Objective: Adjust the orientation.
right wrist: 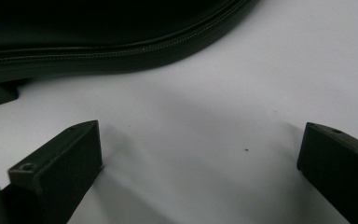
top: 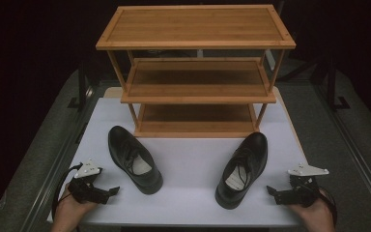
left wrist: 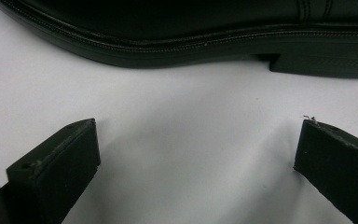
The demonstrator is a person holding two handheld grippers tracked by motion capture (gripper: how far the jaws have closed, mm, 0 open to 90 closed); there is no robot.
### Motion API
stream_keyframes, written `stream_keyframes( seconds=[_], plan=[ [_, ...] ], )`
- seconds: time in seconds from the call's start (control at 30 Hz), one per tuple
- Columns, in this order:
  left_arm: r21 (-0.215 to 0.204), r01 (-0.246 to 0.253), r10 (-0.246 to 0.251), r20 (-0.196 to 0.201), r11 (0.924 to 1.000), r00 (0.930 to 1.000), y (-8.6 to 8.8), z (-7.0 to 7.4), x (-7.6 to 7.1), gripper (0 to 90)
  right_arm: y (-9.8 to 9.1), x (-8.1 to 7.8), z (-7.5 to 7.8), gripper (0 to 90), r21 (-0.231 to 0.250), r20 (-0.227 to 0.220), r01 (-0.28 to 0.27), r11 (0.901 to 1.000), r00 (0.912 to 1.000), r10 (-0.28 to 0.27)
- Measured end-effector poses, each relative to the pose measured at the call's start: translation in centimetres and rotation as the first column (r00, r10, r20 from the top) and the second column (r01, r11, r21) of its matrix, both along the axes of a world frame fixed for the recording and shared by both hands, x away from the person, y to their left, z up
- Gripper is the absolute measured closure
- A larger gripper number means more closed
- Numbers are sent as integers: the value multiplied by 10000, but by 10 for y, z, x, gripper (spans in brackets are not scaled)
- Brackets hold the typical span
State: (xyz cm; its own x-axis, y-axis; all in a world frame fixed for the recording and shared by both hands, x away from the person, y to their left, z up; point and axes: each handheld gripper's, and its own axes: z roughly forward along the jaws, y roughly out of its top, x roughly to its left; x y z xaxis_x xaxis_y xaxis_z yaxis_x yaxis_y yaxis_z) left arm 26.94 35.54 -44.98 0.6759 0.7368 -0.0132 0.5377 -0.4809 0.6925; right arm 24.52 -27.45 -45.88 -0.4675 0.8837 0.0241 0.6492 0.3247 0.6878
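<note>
Both hands sat at the near table edge, each with a gripper flat on the white table point(top: 193, 203). Left gripper point(top: 107, 192) and right gripper point(top: 274, 192) both had jaws spread wide, nothing between them. Each pointed inward at a shoe, apart from it.

Left shoe point(top: 134, 158) lay on the table, toe toward the person, heel near the rack. Right shoe point(top: 242, 169) likewise, angled the other way. Both stood upright on their soles, well apart from each other. In the left gripper view the sole and heel point(left wrist: 317, 56) ran across the top, just beyond the jaws; same in the right gripper view point(right wrist: 98, 51).

Rack point(top: 195, 72) stood behind the shoes, three wooden shelves, all bare.

Judgement: looked like shoes-onto-rack, at the very start. Nothing gripped, nothing shelved; both pick-ups and placements were left.
</note>
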Motion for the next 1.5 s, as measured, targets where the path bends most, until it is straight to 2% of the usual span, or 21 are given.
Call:
stream_keyframes(
  seconds=[0.23, 0.3, 0.4, 0.47, 0.6, 0.77, 0.83, 1.0, 1.13, 1.2, 1.5],
  plan=[
    [-39, -59, 60, 27, 10000, 10000, 1, 1, 0, 2, 0, 0, 0, 0, 3, 21, 8, 10000, 10000, -8],
    [2, -93, 93, 138, 10000, 9999, 2, 2, -1, 31, 0, 0, 0, 0, -11, 19, 9, 10000, 10000, -9],
    [-186, -274, 277, 171, 9995, 9995, 7, 6, -1, 145, 0, 0, 0, 0, -15, 10, 13, 10000, 10000, -13],
    [-434, -546, 554, 164, 9976, 9983, 11, 10, 0, 158, 0, 0, 0, 0, -25, 10, 7, 10000, 10000, -7],
    [-663, -791, 810, 264, 9947, 9964, 17, 21, 2, 327, 0, 0, 0, 0, -22, 22, 13, 10000, 10000, -13],
    [-737, -925, 949, 287, 9930, 9951, 23, 33, 8, 547, 0, -1, 0, 0, -17, 29, 24, 10000, 10000, -24],
    [-673, -941, 969, 388, 9933, 9945, 24, 38, 11, 603, 0, -1, 0, 0, -14, 28, 23, 10000, 10000, -23],
    [-420, -946, 960, 323, 9946, 9949, 25, 47, 24, 750, 0, 0, 0, 0, -30, 62, 1, 10000, 10000, -1],
    [-520, -959, 981, 420, 9940, 9943, 26, 54, 33, 855, 0, -1, 0, 0, -17, 49, 11, 10000, 10000, -11],
    [-475, -945, 966, 443, 9944, 9943, 27, 57, 38, 894, 0, -1, 0, 0, -21, 56, 7, 10000, 10000, -7],
    [-347, -989, 1013, 754, 9945, 9920, 28, 74, 64, 899, 0, -1, 0, 0, -5, 69, 7, 10000, 10000, -7]
  ],
)
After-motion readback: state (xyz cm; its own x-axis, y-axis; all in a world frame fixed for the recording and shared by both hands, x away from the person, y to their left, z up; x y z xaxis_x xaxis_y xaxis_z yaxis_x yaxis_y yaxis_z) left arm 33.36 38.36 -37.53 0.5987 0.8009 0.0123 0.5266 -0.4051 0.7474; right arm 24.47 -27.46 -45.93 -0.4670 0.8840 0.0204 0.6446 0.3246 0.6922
